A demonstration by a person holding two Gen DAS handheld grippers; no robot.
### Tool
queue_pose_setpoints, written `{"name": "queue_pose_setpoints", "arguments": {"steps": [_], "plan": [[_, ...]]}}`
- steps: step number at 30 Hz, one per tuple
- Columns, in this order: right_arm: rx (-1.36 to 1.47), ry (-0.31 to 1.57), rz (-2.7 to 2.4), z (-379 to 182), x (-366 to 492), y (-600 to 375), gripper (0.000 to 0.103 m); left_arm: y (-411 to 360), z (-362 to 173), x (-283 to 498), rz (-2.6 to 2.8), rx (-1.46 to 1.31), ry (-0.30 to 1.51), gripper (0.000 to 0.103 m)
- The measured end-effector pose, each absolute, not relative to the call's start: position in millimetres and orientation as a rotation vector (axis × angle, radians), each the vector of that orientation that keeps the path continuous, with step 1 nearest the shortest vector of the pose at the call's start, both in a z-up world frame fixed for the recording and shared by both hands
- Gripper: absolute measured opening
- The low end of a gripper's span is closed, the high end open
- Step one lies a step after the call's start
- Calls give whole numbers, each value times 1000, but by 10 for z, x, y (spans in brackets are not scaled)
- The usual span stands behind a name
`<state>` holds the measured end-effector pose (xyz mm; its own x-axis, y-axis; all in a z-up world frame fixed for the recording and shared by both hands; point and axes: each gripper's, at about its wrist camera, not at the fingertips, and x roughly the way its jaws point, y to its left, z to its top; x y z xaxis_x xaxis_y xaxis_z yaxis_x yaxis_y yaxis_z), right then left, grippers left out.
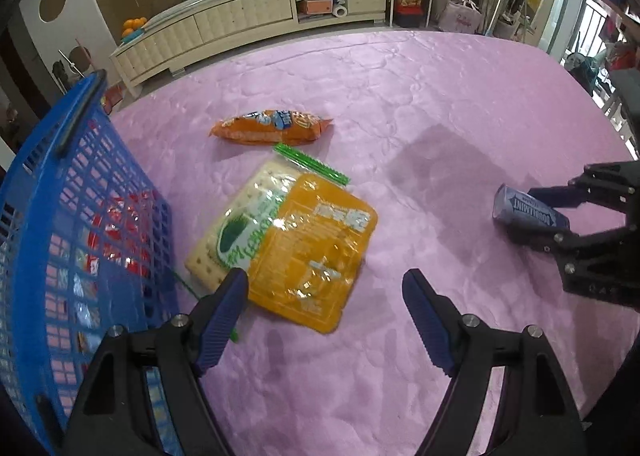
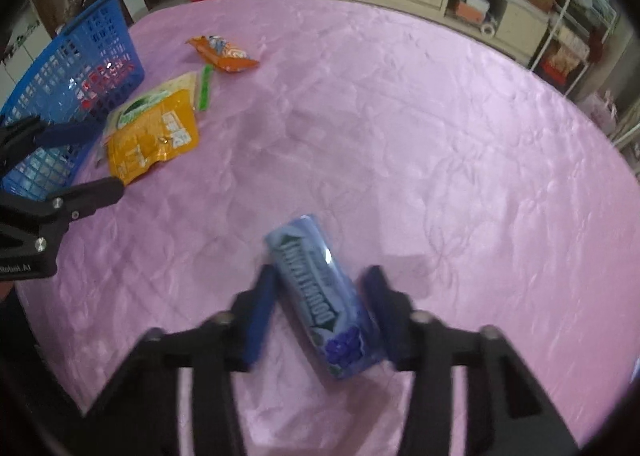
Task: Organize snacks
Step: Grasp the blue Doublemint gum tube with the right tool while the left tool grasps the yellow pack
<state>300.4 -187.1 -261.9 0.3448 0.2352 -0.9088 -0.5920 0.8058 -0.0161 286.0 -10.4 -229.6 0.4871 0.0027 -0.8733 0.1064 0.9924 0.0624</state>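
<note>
The right gripper [image 2: 318, 312] straddles a blue Doublemint gum pack [image 2: 320, 296] that lies on the pink-clothed bench [image 2: 400, 136]. Its two blue pads flank the pack's long sides, the pack running at a slant between them. Motion blur keeps me from seeing whether the pads are actually pressing on it, so a firm grip cannot be confirmed (the pack looks to be resting on the cloth, not lifted). Taking it across its narrow width makes sense, as that is the span the jaws can close on.

The left gripper [image 1: 326, 290] hangs with its jaws wide apart and nothing between them, low over the near edge of a yellow cracker packet [image 1: 296, 240] with a green zip strip. One pad sits at the packet's corner; I cannot tell whether it touches. Just beyond lies an orange snack bag [image 1: 272, 126], apart from the packet.

A blue plastic basket [image 1: 80, 196] stands at the left edge of the bench, with red and silvery wrappers showing through its mesh, so it appears to be the collecting place. Three snacks are not yet in it, which puts the task somewhere in the middle. Each gripper seems assigned the snack nearest its own side.
</note>
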Motion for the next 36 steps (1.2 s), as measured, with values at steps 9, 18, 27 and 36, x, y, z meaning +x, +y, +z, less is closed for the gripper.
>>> {"name": "queue_pose_setpoints", "arguments": {"steps": [9, 18, 27, 36], "plan": [[-242, 1111, 498, -2589, 3165, -1737, 42, -85, -2534, 3153, -25, 207, 1078, 78], [-213, 1085, 522, -2583, 3124, -1744, 42, -82, -2554, 3299, -39, 202, 1112, 81], [-166, 1105, 543, -2552, 3191, -1807, 38, -211, -2536, 3251, -206, 103, 1159, 52], [-150, 1111, 531, -2522, 3269, -1929, 37, -359, -2521, 3288, -192, 135, 1173, 33]]}}
